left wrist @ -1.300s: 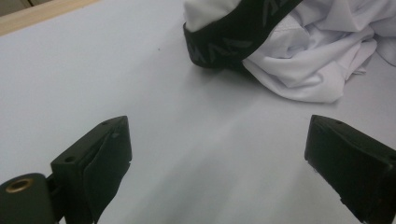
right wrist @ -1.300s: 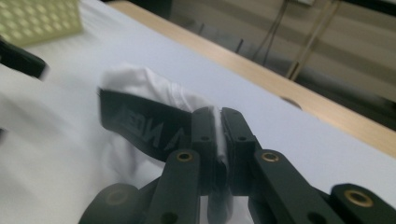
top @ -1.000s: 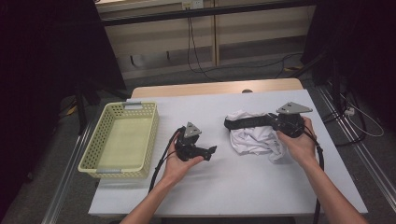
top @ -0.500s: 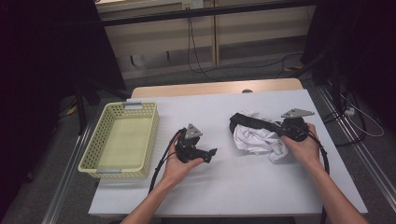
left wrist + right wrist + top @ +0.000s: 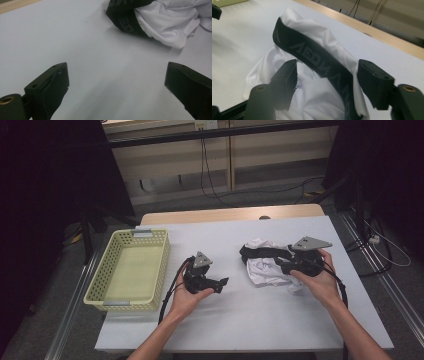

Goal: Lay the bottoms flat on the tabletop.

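A crumpled white garment (image 5: 267, 272) with a black lettered waistband (image 5: 312, 55) lies in a heap on the white table (image 5: 240, 320), right of centre. My right gripper (image 5: 284, 265) hovers over its right side. In the right gripper view the gripper (image 5: 328, 82) is open, its jaws straddling the waistband and white cloth without closing on them. My left gripper (image 5: 220, 283) rests low near the table's middle, pointing right toward the garment (image 5: 165, 22). It (image 5: 117, 87) is wide open with bare table between the jaws.
A pale yellow perforated basket (image 5: 107, 290) stands empty at the table's left side. A wooden strip (image 5: 225, 215) runs along the far edge. Cables trail from both grippers toward the person. Dark floor and cables lie beyond the table.
My right gripper has moved lower and nearer the person. The black waistband, earlier stretched out to the left, now lies bunched over the white cloth. The left gripper has barely moved.
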### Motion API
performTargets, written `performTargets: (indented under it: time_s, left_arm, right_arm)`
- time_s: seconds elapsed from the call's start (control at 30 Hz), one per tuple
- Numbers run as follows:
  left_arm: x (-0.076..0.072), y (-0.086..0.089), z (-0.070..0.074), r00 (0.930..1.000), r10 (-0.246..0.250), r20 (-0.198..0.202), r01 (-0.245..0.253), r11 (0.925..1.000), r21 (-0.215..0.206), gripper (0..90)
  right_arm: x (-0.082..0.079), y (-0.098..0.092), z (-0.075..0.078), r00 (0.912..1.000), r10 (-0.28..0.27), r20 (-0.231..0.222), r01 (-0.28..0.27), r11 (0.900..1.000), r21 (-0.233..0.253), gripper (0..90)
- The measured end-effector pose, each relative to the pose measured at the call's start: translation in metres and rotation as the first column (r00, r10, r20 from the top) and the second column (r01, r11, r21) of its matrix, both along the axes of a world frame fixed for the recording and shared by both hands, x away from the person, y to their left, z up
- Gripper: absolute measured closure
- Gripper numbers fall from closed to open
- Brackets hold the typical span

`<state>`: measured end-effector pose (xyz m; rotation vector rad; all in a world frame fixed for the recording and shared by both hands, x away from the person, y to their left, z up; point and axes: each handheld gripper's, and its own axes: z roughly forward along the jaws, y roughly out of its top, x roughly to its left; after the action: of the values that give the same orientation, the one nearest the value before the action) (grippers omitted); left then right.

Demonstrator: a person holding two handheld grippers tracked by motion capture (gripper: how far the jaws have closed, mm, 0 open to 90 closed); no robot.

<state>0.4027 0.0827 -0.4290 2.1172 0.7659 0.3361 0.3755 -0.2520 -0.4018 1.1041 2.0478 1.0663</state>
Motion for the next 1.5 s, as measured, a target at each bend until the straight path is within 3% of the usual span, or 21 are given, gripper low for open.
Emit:
performTargets:
  time_s: [0.17,0.27,0.33,0.43,0.53,0.73,0.9,0.97,1.0,1.13,1.2,1.27,1.33,1.43,1.5]
  left_arm:
    - [0.000,0.000,0.000,1.0000,-0.003,0.002,0.003,1.0000,0.001,5.7]
    - [0.001,0.002,0.000,1.0000,0.001,0.003,-0.001,1.0000,-0.002,5.7]
    - [0.001,0.003,0.001,1.0000,0.005,0.003,-0.005,1.0000,-0.003,5.7]
    - [0.002,0.005,0.002,0.9999,0.012,0.009,-0.012,0.9999,-0.007,5.7]
    - [0.002,0.007,0.003,0.9998,0.016,0.011,-0.016,0.9998,-0.007,5.7]
    - [0.003,0.007,0.002,0.9998,0.022,0.000,-0.022,0.9997,-0.006,5.8]
    - [0.003,0.005,0.002,0.9998,0.019,0.006,-0.019,0.9998,-0.007,5.9]
    - [0.002,0.005,0.001,0.9998,0.017,0.003,-0.017,0.9998,-0.004,6.0]
    - [0.002,0.004,0.001,0.9999,0.015,0.002,-0.015,0.9999,-0.004,6.0]
    - [0.002,0.004,0.002,0.9999,0.015,0.002,-0.015,0.9999,-0.002,6.0]
    - [0.002,0.005,0.001,0.9999,0.016,0.005,-0.016,0.9999,-0.001,6.0]
    - [0.002,0.005,0.001,0.9998,0.018,0.002,-0.018,0.9998,-0.007,6.0]
    - [0.003,0.006,0.002,0.9997,0.024,0.006,-0.024,0.9997,-0.005,6.1]
    - [0.006,0.011,0.005,0.9988,0.047,0.014,-0.047,0.9986,-0.026,6.5]
    - [0.007,0.015,0.009,0.9978,0.064,0.017,-0.063,0.9973,-0.038,6.6]
  right_arm:
    - [-0.003,0.005,0.010,0.9981,-0.028,0.056,0.028,1.000,-0.007,26.2]
    - [-0.005,0.005,0.015,0.9987,-0.014,0.048,0.013,1.000,0.019,26.4]
    - [-0.006,0.011,0.010,0.9989,0.046,-0.003,-0.046,0.999,0.028,24.7]
    - [-0.005,0.024,-0.004,0.9958,0.079,-0.046,-0.080,0.997,-0.018,20.8]
    - [0.000,0.032,-0.016,0.9872,0.106,-0.119,-0.112,0.993,-0.037,15.4]
    - [0.010,0.039,-0.036,0.9753,0.102,-0.196,-0.120,0.989,-0.084,8.0]
    - [0.015,0.047,-0.049,0.9716,0.103,-0.213,-0.134,0.982,-0.136,5.5]
    - [0.017,0.049,-0.054,0.9707,0.091,-0.223,-0.127,0.980,-0.153,7.7]
    - [0.019,0.049,-0.055,0.9697,0.078,-0.232,-0.112,0.984,-0.137,10.0]
    - [0.020,0.044,-0.051,0.9740,0.039,-0.223,-0.071,0.988,-0.138,36.4]
    - [0.019,0.043,-0.049,0.9792,0.014,-0.202,-0.049,0.985,-0.168,54.6]
    - [0.017,0.043,-0.047,0.9794,0.011,-0.202,-0.047,0.984,-0.171,61.6]
    - [0.013,0.048,-0.044,0.9816,0.029,-0.189,-0.064,0.982,-0.180,69.2]
    - [0.008,0.055,-0.035,0.9771,0.078,-0.198,-0.101,0.989,-0.107,76.7]
    - [0.004,0.062,-0.032,0.9743,0.106,-0.199,-0.127,0.987,-0.096,77.9]
